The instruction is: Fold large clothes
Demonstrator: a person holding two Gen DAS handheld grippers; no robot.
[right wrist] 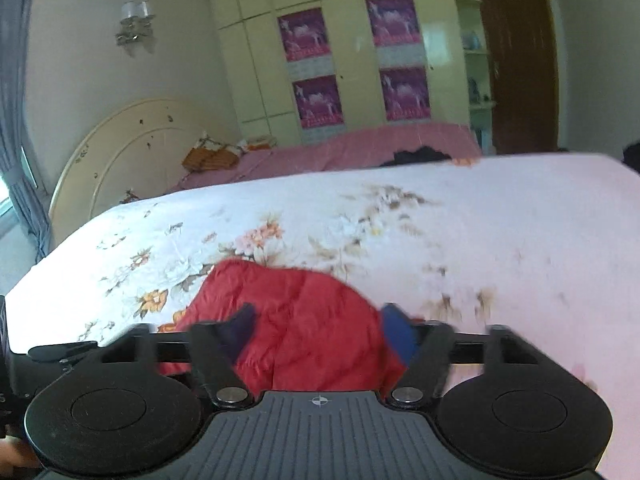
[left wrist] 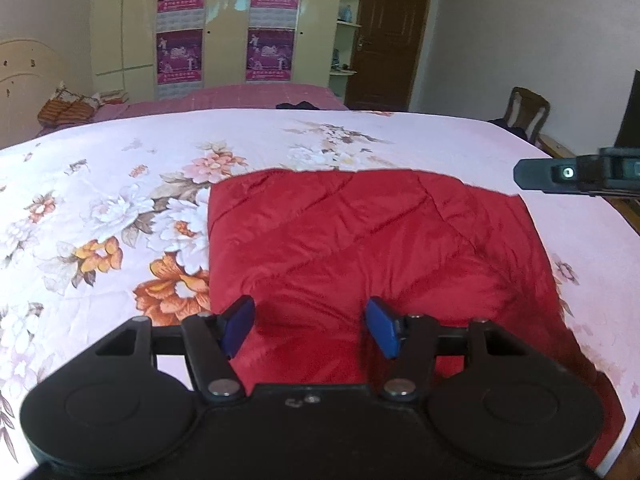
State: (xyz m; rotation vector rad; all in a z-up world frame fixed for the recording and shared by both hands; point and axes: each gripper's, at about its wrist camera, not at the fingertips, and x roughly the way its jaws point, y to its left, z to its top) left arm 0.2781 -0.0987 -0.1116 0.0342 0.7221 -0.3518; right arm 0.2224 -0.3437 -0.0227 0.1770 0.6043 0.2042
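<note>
A red quilted garment [left wrist: 360,248] lies folded into a rough rectangle on the floral bedspread [left wrist: 100,208]. My left gripper [left wrist: 311,328] hovers over its near edge, blue pads [left wrist: 240,326] spread apart with nothing between them. From the right edge of the left wrist view, the right gripper's black body [left wrist: 576,174] juts in above the garment's far right corner. In the right wrist view the garment [right wrist: 304,320] lies below and ahead, blurred. My right gripper [right wrist: 318,332] stands open over it, its pads [right wrist: 396,336] clear of the cloth.
The bed [right wrist: 500,220] fills the foreground, and a second bed with a pink cover [left wrist: 256,98] stands behind it. A cream wardrobe with posters [left wrist: 224,28], a brown door [left wrist: 388,36] and a wooden chair [left wrist: 526,114] line the far side. A curtain [right wrist: 16,120] hangs at left.
</note>
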